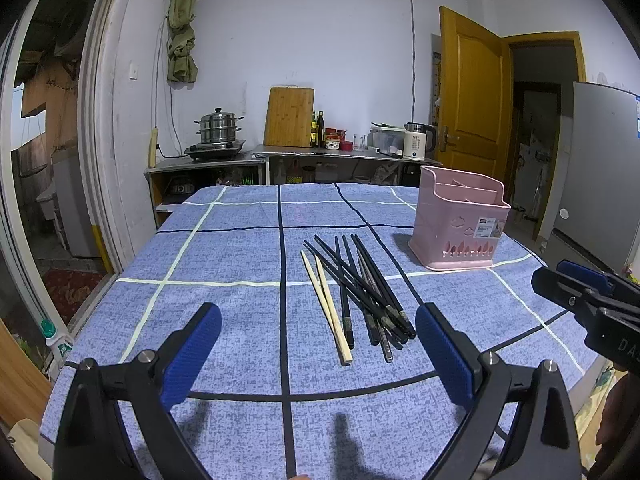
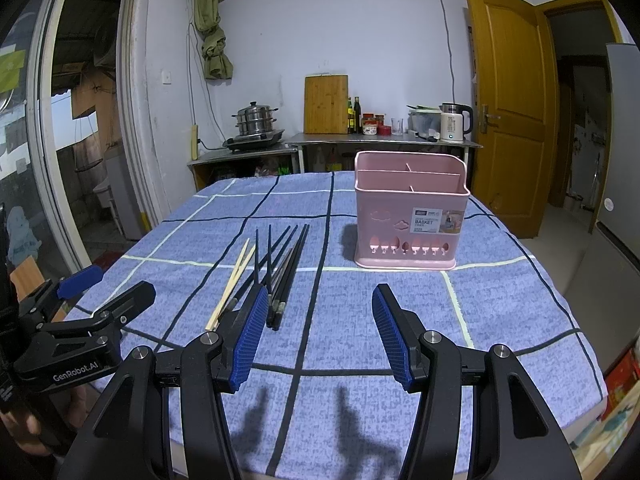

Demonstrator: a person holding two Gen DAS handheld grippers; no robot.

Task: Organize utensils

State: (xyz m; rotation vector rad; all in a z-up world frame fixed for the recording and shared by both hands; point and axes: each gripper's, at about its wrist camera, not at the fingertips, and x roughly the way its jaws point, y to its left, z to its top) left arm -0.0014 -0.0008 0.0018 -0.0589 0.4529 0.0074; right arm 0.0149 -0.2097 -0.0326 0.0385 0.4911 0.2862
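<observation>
Several black chopsticks (image 1: 366,288) and a pair of pale wooden chopsticks (image 1: 326,306) lie in a loose pile on the blue checked tablecloth (image 1: 224,248). They also show in the right wrist view, black (image 2: 286,270) and wooden (image 2: 232,286). A pink utensil basket (image 1: 460,222) with empty compartments stands upright to their right, also in the right wrist view (image 2: 410,216). My left gripper (image 1: 318,320) is open and empty, above the near ends of the chopsticks. My right gripper (image 2: 318,304) is open and empty, nearer than the basket, just right of the pile.
Behind the table a steel counter (image 1: 340,154) holds a steamer pot (image 1: 218,126), a cutting board (image 1: 288,118), bottles and a kettle (image 1: 416,140). A wooden door (image 1: 472,100) and a grey fridge (image 1: 600,176) stand at the right. The table's right edge drops off near the fridge.
</observation>
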